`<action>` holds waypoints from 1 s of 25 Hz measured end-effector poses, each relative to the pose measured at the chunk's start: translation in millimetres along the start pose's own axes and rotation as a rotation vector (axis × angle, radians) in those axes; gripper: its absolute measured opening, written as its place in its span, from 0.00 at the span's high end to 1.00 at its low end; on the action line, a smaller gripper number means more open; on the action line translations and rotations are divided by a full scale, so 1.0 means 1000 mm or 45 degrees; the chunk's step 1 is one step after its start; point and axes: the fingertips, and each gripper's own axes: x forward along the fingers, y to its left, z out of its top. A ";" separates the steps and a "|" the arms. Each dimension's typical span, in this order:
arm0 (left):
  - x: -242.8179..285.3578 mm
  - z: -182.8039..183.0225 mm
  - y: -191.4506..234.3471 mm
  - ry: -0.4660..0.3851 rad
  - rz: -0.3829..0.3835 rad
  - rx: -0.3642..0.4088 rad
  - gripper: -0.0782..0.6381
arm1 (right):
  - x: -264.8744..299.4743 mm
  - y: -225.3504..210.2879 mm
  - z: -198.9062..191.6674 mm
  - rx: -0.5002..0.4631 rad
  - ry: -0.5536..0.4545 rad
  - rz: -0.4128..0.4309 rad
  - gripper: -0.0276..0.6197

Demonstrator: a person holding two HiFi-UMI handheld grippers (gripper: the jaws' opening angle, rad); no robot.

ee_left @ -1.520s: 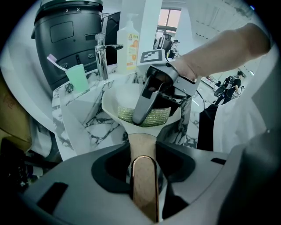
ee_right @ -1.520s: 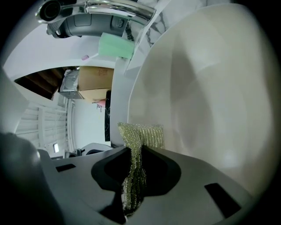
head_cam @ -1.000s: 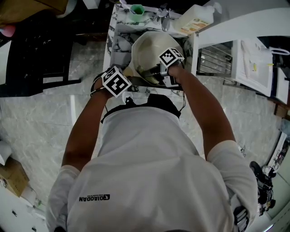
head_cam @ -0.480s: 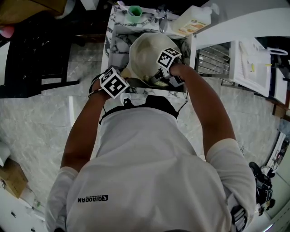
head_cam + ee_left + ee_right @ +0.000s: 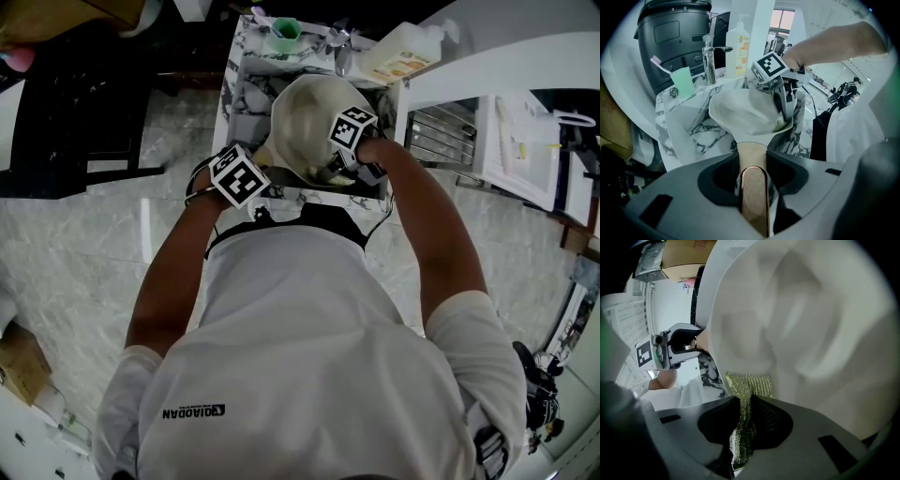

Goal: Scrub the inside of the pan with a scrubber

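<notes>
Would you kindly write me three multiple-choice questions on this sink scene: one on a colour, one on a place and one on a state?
1. What colour is the cup beside the tap?
A. red
B. green
C. black

2. Where is the scrubber?
A. in the cup
B. against the inside of the pan
C. on the floor

3. What is the left gripper doing?
A. open and empty
B. shut on the scrubber
C. shut on the pan handle

Answers:
1 B: it shows green in the left gripper view.
2 B: the right gripper presses it on the pan's pale wall.
3 C: its jaws close round the handle.
</notes>
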 end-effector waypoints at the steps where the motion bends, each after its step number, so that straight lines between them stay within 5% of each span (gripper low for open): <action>1: 0.000 0.000 0.000 0.000 0.001 0.001 0.63 | 0.000 0.000 0.000 -0.004 0.001 -0.004 0.82; 5: 0.000 -0.001 -0.001 0.003 -0.005 -0.003 0.63 | -0.004 0.001 0.006 -0.054 -0.048 -0.061 0.82; 11: 0.000 -0.001 -0.002 0.005 -0.013 -0.008 0.63 | -0.044 0.014 0.050 -0.305 -0.370 -0.253 0.83; 14: 0.000 0.000 -0.001 0.005 -0.004 0.001 0.63 | -0.080 -0.006 0.073 -0.547 -0.475 -0.633 0.83; 17: 0.000 -0.001 -0.002 0.006 -0.006 0.000 0.63 | -0.111 -0.022 0.090 -0.858 -0.432 -1.074 0.83; 25: 0.001 -0.002 -0.001 0.005 0.006 0.015 0.63 | -0.127 -0.034 0.120 -1.702 0.106 -1.812 0.83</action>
